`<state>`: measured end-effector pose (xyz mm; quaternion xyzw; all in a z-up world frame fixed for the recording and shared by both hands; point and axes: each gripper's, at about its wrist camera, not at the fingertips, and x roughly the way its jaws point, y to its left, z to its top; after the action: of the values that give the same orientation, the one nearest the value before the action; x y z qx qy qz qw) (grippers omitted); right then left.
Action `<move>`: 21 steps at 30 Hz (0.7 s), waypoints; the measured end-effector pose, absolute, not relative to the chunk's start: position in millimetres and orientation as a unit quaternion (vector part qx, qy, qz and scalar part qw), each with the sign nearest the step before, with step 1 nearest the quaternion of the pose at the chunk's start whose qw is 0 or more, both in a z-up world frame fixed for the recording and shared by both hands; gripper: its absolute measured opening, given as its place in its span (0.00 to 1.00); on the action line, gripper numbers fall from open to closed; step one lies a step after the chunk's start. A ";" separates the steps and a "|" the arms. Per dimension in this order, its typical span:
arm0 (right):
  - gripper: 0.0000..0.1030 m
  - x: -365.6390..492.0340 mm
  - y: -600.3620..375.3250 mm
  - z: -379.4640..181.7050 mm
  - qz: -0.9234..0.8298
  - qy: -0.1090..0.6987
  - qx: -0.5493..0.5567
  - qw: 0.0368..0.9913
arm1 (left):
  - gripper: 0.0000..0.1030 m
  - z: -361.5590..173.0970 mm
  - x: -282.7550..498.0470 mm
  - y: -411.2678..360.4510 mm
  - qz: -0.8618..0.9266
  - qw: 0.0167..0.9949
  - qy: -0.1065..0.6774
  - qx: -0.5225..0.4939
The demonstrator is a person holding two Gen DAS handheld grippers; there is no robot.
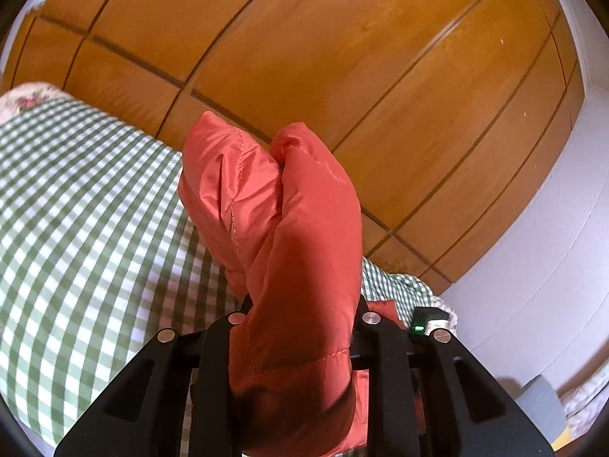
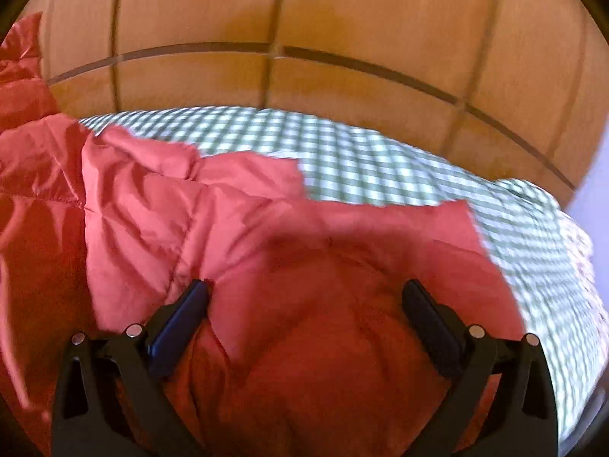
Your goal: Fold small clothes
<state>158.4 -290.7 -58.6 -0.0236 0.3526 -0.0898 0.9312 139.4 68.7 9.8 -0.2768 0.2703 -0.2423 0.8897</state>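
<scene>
A red-orange padded garment (image 2: pixel 160 205) lies crumpled on the green checked bed cover (image 2: pixel 380 163). My left gripper (image 1: pixel 300 308) is shut on a bunched fold of the garment (image 1: pixel 289 228), which stands up between the fingers, lifted above the bed. My right gripper (image 2: pixel 306 285) is open with its fingers spread wide; a puffy part of the garment bulges between them and hides the bed below. I cannot tell if the fingers press on the fabric.
The checked bed cover (image 1: pixel 76 209) fills the left of the left wrist view. A wooden panelled wardrobe (image 1: pixel 342 57) stands behind the bed. A white wall (image 1: pixel 552 247) is at the right, with a grey box (image 1: pixel 540 403) low down.
</scene>
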 end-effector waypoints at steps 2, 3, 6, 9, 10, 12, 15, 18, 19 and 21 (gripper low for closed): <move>0.98 135.2 -294.5 -43.1 -0.059 0.323 0.024 0.944 | 0.22 14.6 138.8 65.3 -0.242 0.892 0.271 -0.270; 0.98 124.2 -292.8 -38.2 -0.030 0.312 0.045 0.949 | 0.22 16.2 138.3 63.9 -0.242 0.892 0.270 -0.268; 0.98 120.0 -276.6 -44.9 -0.001 0.324 0.034 0.945 | 0.22 22.5 136.3 56.5 -0.246 0.894 0.266 -0.263; 0.98 123.9 -257.9 -64.5 0.001 0.335 0.007 0.942 | 0.22 30.4 134.8 41.9 -0.258 0.895 0.265 -0.251; 0.98 124.5 -255.8 -68.2 -0.001 0.334 0.010 0.943 | 0.22 33.5 134.2 34.7 -0.262 0.896 0.267 -0.241; 0.98 126.3 -250.4 -75.4 -0.001 0.330 0.009 0.944 | 0.22 38.3 132.6 22.9 -0.270 0.897 0.266 -0.227; 0.98 127.5 -249.0 -80.8 0.004 0.336 0.010 0.942 | 0.22 45.0 133.2 1.0 -0.287 0.895 0.269 -0.209; 0.98 124.6 -254.4 -79.4 0.016 0.341 0.015 0.940 | 0.22 54.6 132.2 -23.0 -0.299 0.898 0.265 -0.186; 0.98 121.6 -258.3 -76.4 0.023 0.343 0.015 0.939 | 0.22 58.8 131.4 -32.8 -0.302 0.900 0.262 -0.173; 0.98 113.0 -266.2 -70.3 0.025 0.344 0.022 0.938 | 0.22 65.0 130.5 -47.5 -0.305 0.904 0.260 -0.152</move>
<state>113.0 -266.2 -70.3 0.0222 0.3438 0.0250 0.9385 130.5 -47.5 65.0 -0.1518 0.2598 -0.3048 0.9036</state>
